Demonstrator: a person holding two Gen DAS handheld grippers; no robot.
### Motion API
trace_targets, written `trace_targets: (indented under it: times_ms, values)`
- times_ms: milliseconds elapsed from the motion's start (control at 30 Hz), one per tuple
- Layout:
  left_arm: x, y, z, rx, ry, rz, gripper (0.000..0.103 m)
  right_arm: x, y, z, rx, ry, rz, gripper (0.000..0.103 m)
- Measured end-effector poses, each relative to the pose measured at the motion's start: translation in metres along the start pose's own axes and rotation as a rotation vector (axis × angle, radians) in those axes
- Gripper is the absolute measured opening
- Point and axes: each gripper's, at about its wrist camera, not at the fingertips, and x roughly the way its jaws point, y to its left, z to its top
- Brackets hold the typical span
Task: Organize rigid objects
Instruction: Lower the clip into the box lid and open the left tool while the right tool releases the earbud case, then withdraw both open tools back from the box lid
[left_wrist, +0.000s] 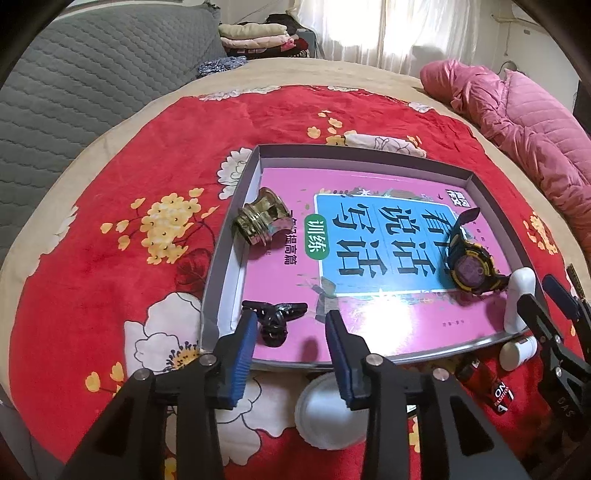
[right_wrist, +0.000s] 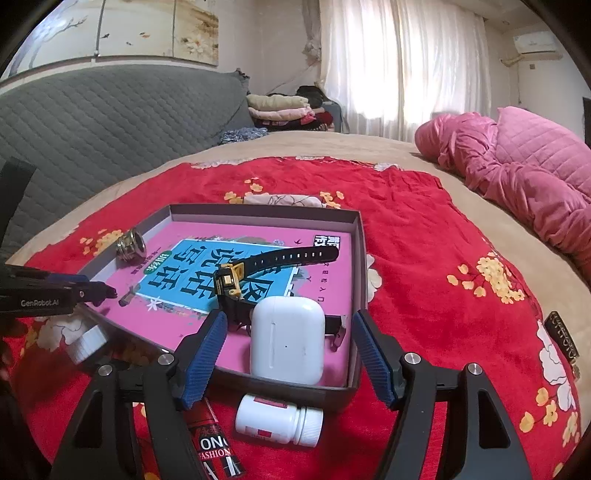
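The shallow grey cardboard tray (left_wrist: 236, 206) lay on the bed and collected the items. At its left, a black hair clip (left_wrist: 275, 319) lay released beyond the left gripper (left_wrist: 291, 350), fingers parted, empty. Right gripper (right_wrist: 290, 358), fingers wide, straddled a white earbud case (right_wrist: 286, 339) without contact.

The blanket (left_wrist: 110, 177) is red with yellow and white flowers. In the grey-walled box (left_wrist: 218, 266) lies a pink book (left_wrist: 288, 280) with a blue panel — black characters on it. The watch (left_wrist: 471, 266) is black and yellow with a purple face; the earbud case (right_wrist: 286, 336) is plain white. The brass fitting (left_wrist: 260, 221) gleams gold. Both grippers carry blue ribbed pads (right_wrist: 207, 354) — on black frames.
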Motion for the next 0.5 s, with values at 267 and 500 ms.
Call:
trace_targets:
  times_ms: [267, 500]
  values:
    - [-0.0041, -0.0013, 0.0000, -0.002, 0.005, -0.002, 0.043, -0.0024, -0.0002, 0.0005, -0.008, -0.003, 0.003, 0.073]
    - [-0.0074, -0.0033, -0.0004, 0.005, 0.012, -0.006, 0.046, -0.0027, -0.0002, 0.0004, -0.007, -0.003, 0.003, 0.073]
